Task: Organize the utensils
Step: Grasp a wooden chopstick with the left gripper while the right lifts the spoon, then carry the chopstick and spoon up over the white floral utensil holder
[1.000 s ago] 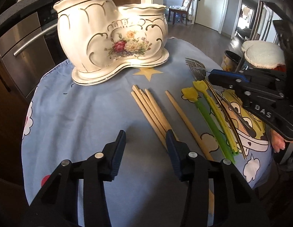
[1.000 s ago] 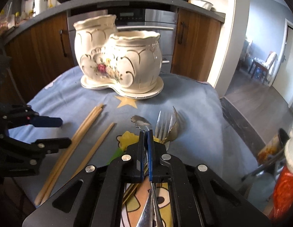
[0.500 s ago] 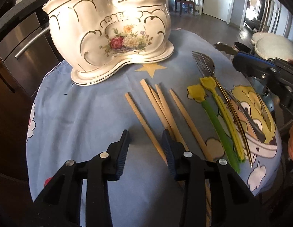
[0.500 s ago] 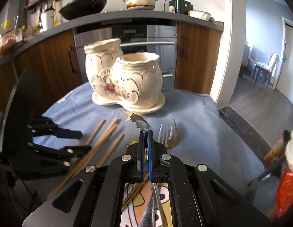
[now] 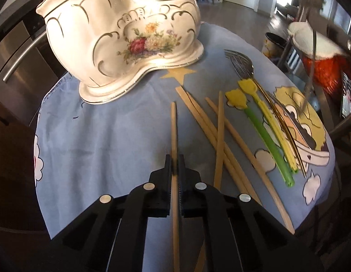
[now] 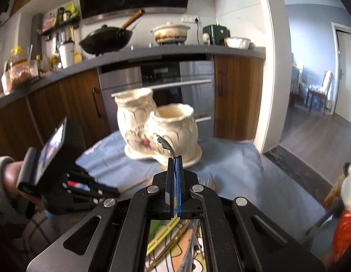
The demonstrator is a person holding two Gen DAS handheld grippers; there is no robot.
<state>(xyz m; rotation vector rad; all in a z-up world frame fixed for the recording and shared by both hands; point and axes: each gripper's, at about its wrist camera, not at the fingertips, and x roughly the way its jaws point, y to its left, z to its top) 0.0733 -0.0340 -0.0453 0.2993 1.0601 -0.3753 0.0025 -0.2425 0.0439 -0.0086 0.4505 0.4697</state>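
My left gripper [image 5: 174, 162] is shut on a wooden chopstick [image 5: 173, 131] that points toward the white floral ceramic holder [image 5: 121, 38]. Several more chopsticks [image 5: 220, 136] lie loose and crossed on the blue cloth, beside a green and a yellow silicone utensil [image 5: 261, 122] and metal forks [image 5: 242, 64]. My right gripper [image 6: 174, 158] is shut on a metal spoon [image 6: 163, 142], held high above the table; its bowl points at the holder [image 6: 161, 127]. The left gripper [image 6: 68, 176] shows at the left of the right wrist view.
The round table's blue cartoon cloth [image 5: 102, 136] drops off at the left and near edges. Oven and wooden cabinets [image 6: 166, 86] stand behind the holder. A red object with a white top [image 5: 320, 52] sits off the table's right side.
My left gripper has shut on one chopstick, and the other chopsticks got knocked askew. My right gripper has risen well above the table with the spoon.
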